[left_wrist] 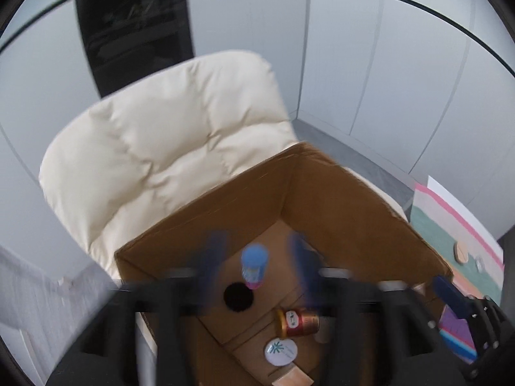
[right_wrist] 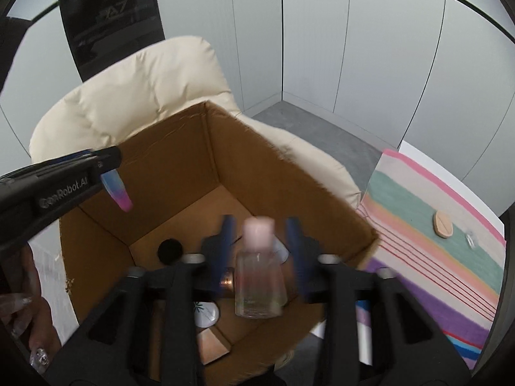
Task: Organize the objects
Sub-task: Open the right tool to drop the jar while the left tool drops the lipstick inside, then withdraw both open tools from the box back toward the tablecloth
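An open cardboard box (left_wrist: 351,193) rests on a cream padded chair (left_wrist: 167,135). My left gripper (left_wrist: 257,257) hovers over it, open; a small tube (left_wrist: 254,267) with a blue cap and pink end sits blurred between the fingers, clear of both pads. The right wrist view shows that tube (right_wrist: 116,189) just below the left gripper (right_wrist: 106,164). My right gripper (right_wrist: 260,241) is also open above the box (right_wrist: 206,148); a clear bottle with a pink cap (right_wrist: 259,276) is blurred between its fingers, gaps on both sides. On the box floor lie a red-gold can (left_wrist: 297,321), a white round badge (left_wrist: 279,350) and a black disc (left_wrist: 238,296).
A striped cloth (right_wrist: 428,257) to the right of the box carries an oval wooden piece (right_wrist: 443,224) and a small clear item (right_wrist: 470,239). A hand with decorated nails (right_wrist: 35,350) shows at the lower left. Grey wall panels stand behind the chair.
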The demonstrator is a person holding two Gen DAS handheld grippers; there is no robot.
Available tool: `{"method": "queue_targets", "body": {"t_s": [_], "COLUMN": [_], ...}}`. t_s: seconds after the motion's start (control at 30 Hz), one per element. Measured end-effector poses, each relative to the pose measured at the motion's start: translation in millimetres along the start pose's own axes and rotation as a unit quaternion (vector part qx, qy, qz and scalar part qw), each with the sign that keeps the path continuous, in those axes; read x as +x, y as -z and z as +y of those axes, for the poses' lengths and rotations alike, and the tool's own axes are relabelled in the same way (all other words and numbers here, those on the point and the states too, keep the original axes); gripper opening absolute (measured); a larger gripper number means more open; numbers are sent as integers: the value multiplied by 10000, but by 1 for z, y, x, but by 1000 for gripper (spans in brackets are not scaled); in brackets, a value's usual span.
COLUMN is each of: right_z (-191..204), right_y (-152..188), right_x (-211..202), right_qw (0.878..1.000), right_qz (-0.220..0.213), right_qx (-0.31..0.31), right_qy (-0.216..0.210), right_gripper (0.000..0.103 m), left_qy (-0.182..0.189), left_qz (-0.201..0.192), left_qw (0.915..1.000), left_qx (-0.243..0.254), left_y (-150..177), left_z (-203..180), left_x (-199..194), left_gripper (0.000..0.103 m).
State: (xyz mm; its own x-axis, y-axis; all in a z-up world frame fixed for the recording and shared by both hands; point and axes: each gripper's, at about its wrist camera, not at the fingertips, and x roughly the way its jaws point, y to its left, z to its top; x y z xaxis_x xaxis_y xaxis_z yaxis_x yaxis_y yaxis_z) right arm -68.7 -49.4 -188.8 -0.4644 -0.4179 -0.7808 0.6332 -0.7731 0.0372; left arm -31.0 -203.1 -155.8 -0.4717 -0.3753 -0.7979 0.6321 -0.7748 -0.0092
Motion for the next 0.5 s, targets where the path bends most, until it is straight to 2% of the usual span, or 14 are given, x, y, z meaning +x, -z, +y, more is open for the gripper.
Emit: {"method": "queue_targets", "body": {"t_s": [0.03,0.07,0.13,0.5], "right_z": [3,4,7,-8], "right_y": [1,2,2,-1], "right_x": [0,-3,-6,3], "right_qw": [10000,9999,9997,9997], "right_qz": [-37,-154,-244,-33], "right_qx": [13,23,30,100], "right_qy": [44,52,81,202], "right_gripper": [97,99,99,99], "left_qy": [13,12,-42,105], "left_qz": [0,-21,-11,-48], "left_qw": [10000,10000,10000,9996], "left_qx": [-57,-90,-24,273], "left_y": [-1,-1,-2,-3], "left_z": [4,8,8,-12], "left_x": [1,0,2,0], "left_gripper": [81,80,81,81]}}
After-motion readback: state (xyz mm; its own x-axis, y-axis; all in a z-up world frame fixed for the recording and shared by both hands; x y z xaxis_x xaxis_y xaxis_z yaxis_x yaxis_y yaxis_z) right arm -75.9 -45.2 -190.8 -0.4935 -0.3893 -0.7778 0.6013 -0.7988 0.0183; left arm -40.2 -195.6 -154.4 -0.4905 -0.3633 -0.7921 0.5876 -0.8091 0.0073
